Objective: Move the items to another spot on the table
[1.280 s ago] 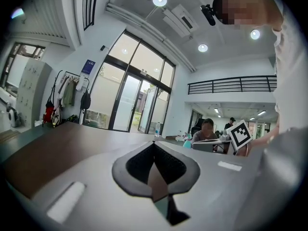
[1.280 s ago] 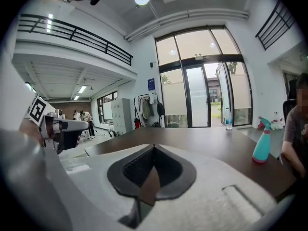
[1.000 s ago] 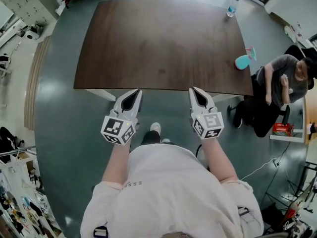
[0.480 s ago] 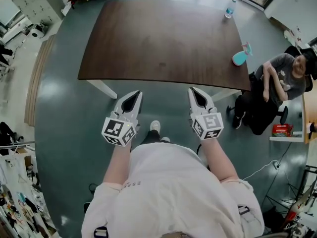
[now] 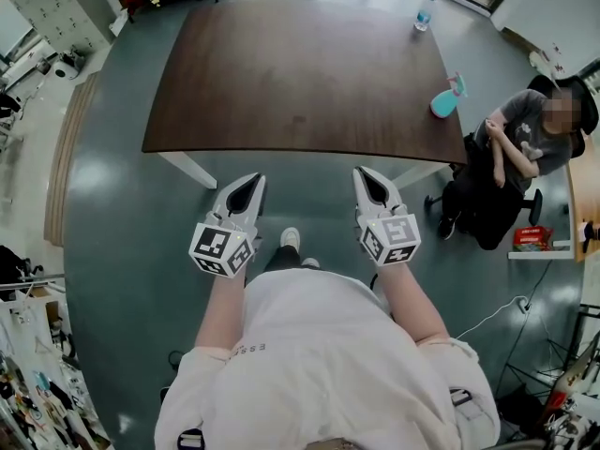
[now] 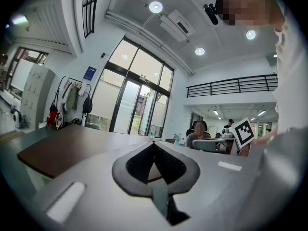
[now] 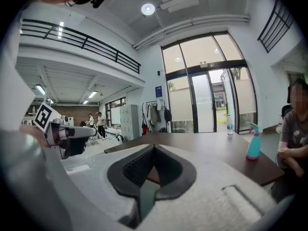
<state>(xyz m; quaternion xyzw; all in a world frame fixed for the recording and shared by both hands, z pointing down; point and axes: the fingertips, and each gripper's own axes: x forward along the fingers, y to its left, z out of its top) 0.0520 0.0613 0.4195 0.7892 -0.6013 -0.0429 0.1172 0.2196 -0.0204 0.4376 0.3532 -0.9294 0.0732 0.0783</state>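
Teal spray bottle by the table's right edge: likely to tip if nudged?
Probably tippy: the spray bottle stands upright, taller than its base, with a trigger head on top. Its smooth plastic may slip; grip the narrow neck.

Head view: the clear bottle at the far right corner of the worktop is too small for its label or contents to be read. The spray bottle shows colour and outline only. The hands on the left gripper and right gripper are hidden under the 2 marker cubes. Floor clutter at lower left is cut by the frame edge and cannot be identified. Both gripper views: each gripper's own body hides the near part of the worktop. Right gripper view: the seated person is cut off at the right edge.
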